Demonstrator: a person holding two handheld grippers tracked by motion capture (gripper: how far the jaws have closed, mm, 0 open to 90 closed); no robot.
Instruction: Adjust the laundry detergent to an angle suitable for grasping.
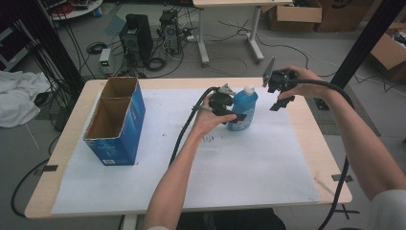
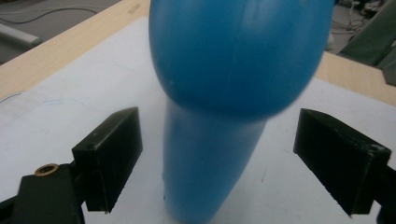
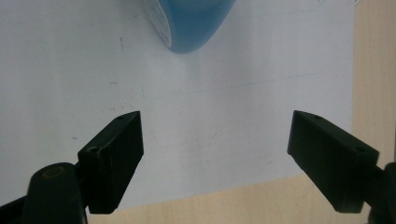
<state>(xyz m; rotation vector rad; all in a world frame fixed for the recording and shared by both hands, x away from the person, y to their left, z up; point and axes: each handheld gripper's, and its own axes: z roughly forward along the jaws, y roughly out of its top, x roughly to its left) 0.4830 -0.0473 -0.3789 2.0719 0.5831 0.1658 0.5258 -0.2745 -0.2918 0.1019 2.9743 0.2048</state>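
Note:
A blue bottle [image 1: 243, 109] with a white cap stands upright on the white sheet [image 1: 258, 163] near the table's middle back. My left gripper [image 1: 234, 111] is open around it: in the left gripper view the bottle [image 2: 219, 116] sits between the two black jaws with a gap on each side. My right gripper [image 1: 276, 98] hangs above the table to the right of the bottle, open, with nothing between its jaws. In the right gripper view the bottle's lower part [image 3: 187, 23] shows at the top, well beyond the jaws.
A tall blue cardboard box [image 1: 117, 122], open at the top with two compartments, stands at the table's left. The wooden table edge [image 1: 330, 153] runs along the right. Cables trail from both grippers. Boxes, computers and wires lie on the floor beyond.

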